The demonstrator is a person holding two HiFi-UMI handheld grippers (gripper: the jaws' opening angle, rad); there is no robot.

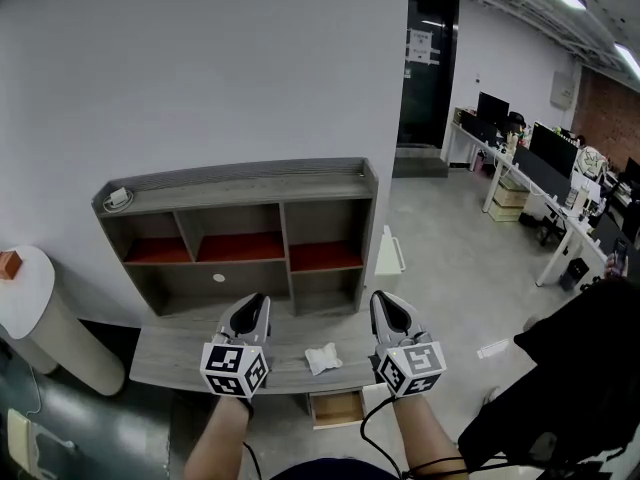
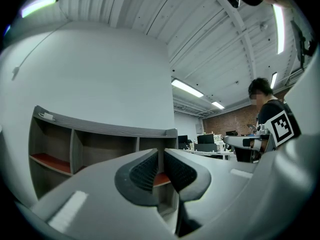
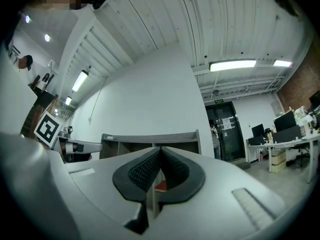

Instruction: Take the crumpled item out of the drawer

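Crumpled item (image 1: 322, 358) lies on the counter (image 1: 165, 360) between my left gripper (image 1: 257, 300) and right gripper (image 1: 383, 298), both jaws clenched empty, above the open drawer (image 1: 337, 408).

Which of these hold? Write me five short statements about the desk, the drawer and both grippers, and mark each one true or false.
1. The crumpled white item lies on top of the desk. True.
2. The drawer under the desk is closed. False: it is pulled open.
3. The right gripper has its jaws together with nothing between them. True.
4. The left gripper holds the crumpled white item. False: nothing is between its jaws, and the item lies loose on the desk.
5. The shelf unit has blue boards in its upper compartments. False: those boards are red.
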